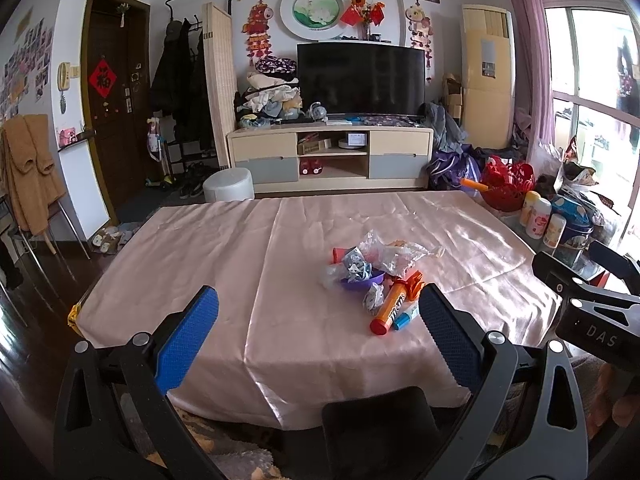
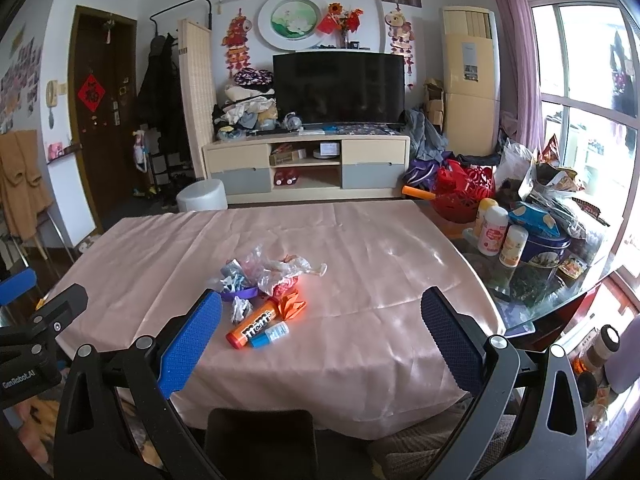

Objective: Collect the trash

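Both grippers, left and right, hung open short of the trash pile, where a clumsy grab risked rolling the candy tube off the slick worktop.

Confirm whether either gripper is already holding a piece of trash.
No: the left gripper and right gripper are open and empty, short of the trash pile.

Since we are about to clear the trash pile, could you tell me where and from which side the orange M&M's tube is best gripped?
Grip the orange M&M's tube across its middle, coming from above with the fingers straddling its width. It lies flat on the pink tablecloth, slanted, with its red cap end nearest. A small blue-capped tube lies close along its right side, so the open right hand-held gripper should probably close carefully there.
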Demonstrator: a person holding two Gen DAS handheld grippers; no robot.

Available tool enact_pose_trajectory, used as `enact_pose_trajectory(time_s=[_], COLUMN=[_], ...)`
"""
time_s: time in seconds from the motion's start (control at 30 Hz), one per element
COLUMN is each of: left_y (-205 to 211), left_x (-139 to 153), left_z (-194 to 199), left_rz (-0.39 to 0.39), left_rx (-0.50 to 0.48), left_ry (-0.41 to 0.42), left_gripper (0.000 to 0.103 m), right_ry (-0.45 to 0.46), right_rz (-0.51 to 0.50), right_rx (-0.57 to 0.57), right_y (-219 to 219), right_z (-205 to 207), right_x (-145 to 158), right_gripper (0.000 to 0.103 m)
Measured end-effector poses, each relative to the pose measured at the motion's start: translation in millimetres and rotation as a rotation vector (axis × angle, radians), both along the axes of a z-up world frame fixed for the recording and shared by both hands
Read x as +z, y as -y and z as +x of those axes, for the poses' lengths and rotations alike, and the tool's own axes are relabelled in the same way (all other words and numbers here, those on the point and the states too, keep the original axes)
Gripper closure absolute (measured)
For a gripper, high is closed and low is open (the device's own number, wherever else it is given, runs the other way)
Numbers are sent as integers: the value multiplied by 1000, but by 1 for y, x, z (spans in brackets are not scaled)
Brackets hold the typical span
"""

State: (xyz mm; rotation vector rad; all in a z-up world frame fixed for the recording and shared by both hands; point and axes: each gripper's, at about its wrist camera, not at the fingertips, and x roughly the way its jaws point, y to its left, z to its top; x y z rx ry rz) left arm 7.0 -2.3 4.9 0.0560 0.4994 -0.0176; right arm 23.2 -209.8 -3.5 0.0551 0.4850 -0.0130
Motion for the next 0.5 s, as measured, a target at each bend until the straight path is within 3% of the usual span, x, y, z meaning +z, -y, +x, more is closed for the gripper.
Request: enact_pose_trajectory(time_s=[0.5], left_y=[2], left_x=[4], left_z=[-5], left_rz=[-16], left_rx=[-2], left_ry=[7], left_gripper=[8], right_ry=[1], right_rz=[2], right_rx=[0], right_y=[2], right_z=[0], right_x=[1], right_gripper=[3])
